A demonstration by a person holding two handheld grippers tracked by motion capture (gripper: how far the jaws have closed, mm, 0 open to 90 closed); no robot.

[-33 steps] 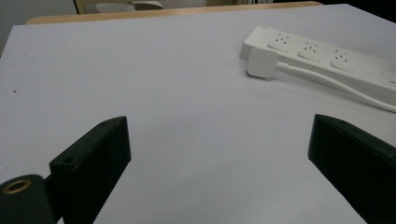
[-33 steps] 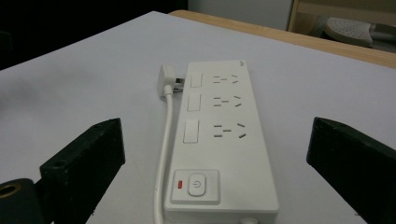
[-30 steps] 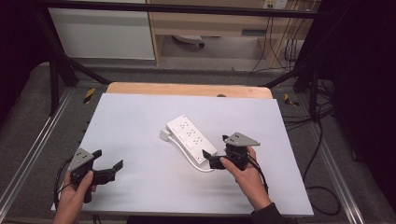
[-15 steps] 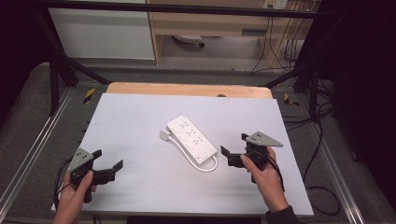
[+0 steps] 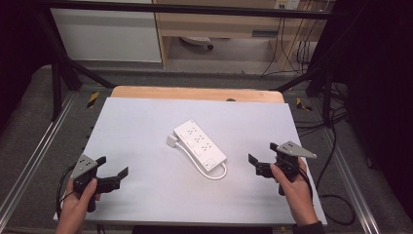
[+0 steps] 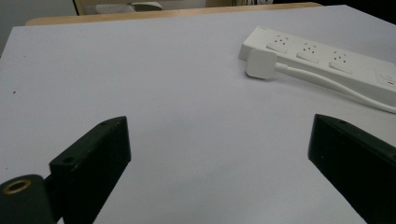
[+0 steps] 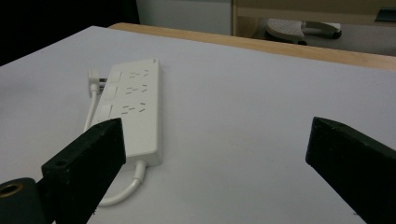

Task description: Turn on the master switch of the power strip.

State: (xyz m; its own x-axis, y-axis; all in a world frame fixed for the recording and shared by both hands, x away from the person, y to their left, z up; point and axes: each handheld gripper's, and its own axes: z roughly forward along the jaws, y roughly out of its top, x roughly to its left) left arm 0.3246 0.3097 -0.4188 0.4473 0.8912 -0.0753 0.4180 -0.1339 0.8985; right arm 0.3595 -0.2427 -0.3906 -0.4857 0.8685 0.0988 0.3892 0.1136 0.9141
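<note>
One object in play: white power strip, lying flat near the middle of the white table, set at a slant.
Sockets: three groups face up along the strip's top; a switch seems to sit at its near end, too small to be sure.
Plug: white plug lies on the table against the strip's far-left corner, touching or just beside it.
Cable: white cable leaves the strip's near end, loops, and runs back along its left side to the plug.
Left gripper: well left of the strip and nearer the person, jaws spread wide, holding nothing.
Right gripper: right of the strip's near end, apart from it, jaws released and empty.
Weight, judged: light, a hollow plastic shell; one gripper should lift it.
Stiffness, judged: body rigid; cable limp and springy, will trail and tug the plug along.
Surface, judged: smooth and glossy, likely to slip in hard jaws.
Hold, judged: across the narrow width, jaws on the two long side walls near mid-length so it stays level.
Avoid, judged: pinching the cable loop alone, which would leave the body swinging.
</note>
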